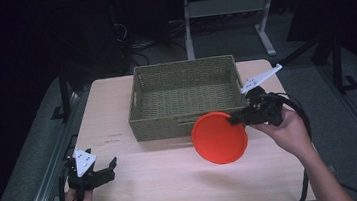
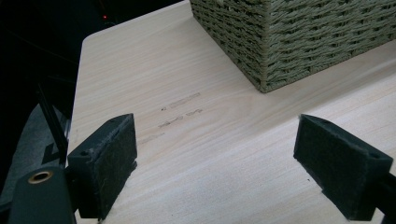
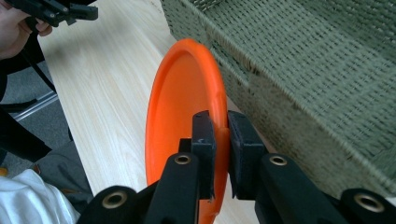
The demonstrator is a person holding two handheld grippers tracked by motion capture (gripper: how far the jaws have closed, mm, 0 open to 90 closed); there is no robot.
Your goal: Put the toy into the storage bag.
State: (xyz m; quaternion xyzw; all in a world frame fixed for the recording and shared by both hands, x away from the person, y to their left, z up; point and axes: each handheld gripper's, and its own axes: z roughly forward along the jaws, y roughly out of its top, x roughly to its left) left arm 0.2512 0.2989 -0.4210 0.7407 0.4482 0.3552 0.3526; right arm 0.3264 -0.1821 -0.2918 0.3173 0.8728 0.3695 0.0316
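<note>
An orange plate hangs tilted above the table in front of the woven basket. My right gripper is shut on the plate's rim at its upper right. In the right gripper view the two black jaws pinch the rim of the plate with the basket wall just beside it; the right gripper holds the plate on edge. My left gripper rests near the table's front left corner, open, with nothing between its pads. The basket corner lies ahead of it.
The green woven basket stands at the back middle of the light wooden table. Beyond the table are metal desk legs and dark floor. A rail runs along the table's left side.
</note>
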